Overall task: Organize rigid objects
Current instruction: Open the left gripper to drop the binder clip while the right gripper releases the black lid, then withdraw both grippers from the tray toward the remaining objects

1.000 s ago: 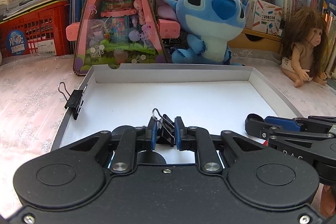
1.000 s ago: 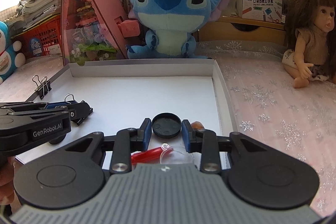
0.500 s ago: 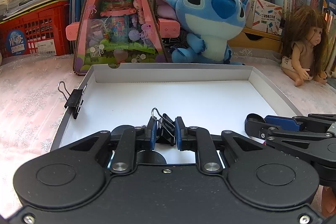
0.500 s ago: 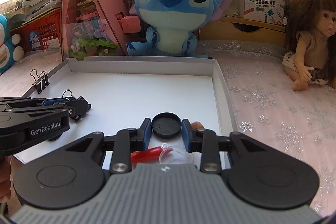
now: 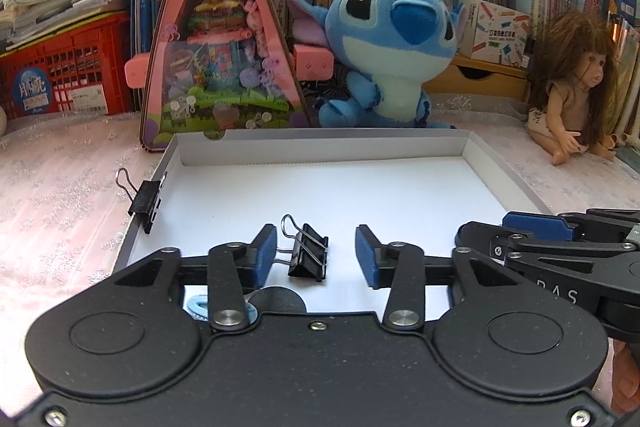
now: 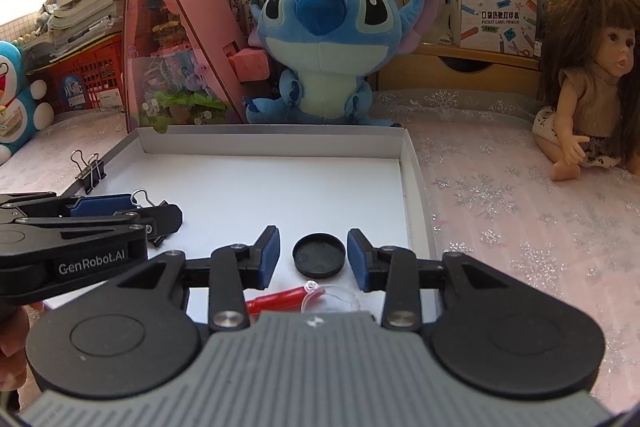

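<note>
Two toys, plush (image 5: 394, 51) and doll (image 5: 572, 99), behind white tray (image 5: 320, 151); perhaps bookshelves beyond.

left gripper (image 5: 316, 251) – jaws opening, pads apart | right gripper (image 6: 313, 254) – jaws opening, tilted down | hand (image 6: 12, 339) possibly at edge

My right gripper (image 6: 313, 254) jaws are opening around a black round cap (image 6: 319, 254) on the white tray (image 6: 416, 171) floor, lower centre; pads clear of it.
</note>
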{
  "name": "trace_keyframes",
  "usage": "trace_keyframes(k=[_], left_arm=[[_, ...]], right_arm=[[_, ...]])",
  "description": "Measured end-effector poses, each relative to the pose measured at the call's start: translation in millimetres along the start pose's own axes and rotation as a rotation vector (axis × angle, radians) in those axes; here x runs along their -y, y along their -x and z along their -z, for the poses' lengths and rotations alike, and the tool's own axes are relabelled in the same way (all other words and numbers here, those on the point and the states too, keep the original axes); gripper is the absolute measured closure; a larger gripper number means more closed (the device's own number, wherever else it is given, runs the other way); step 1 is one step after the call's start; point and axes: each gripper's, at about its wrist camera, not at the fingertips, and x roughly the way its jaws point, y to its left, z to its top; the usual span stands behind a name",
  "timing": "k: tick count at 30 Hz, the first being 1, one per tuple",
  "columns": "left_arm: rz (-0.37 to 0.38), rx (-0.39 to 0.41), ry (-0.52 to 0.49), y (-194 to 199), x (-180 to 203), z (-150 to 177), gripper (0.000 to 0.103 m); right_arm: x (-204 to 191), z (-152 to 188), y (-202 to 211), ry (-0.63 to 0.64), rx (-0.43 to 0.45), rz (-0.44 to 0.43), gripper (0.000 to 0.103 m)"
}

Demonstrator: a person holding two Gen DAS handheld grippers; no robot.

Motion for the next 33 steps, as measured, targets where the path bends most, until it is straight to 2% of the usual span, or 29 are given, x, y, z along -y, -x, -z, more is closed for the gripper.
trace_keyframes(k=[11,17,28,31,33], left_arm=[[0.050,0.045,-0.006,43,7,2,0.047],[0.062,0.059,-0.049,65,15,12,0.042],[0.119,0.076,-0.066,107,19,38,0.039],[0.128,0.087,-0.074,118,18,45,0.029],[0.135,0.098,-0.084,125,19,51,0.027]], right_arm=[[11,5,32,0.010,0.031,-0.012,0.039],[10,14,53,0.045,0.051,-0.023,0.035],[2,34,93,0.116,0.101,-0.029,0.022],[2,40,100,0.125,0.106,-0.031,0.018],[2,44,105,0.128,0.108,-0.035,0.017]])
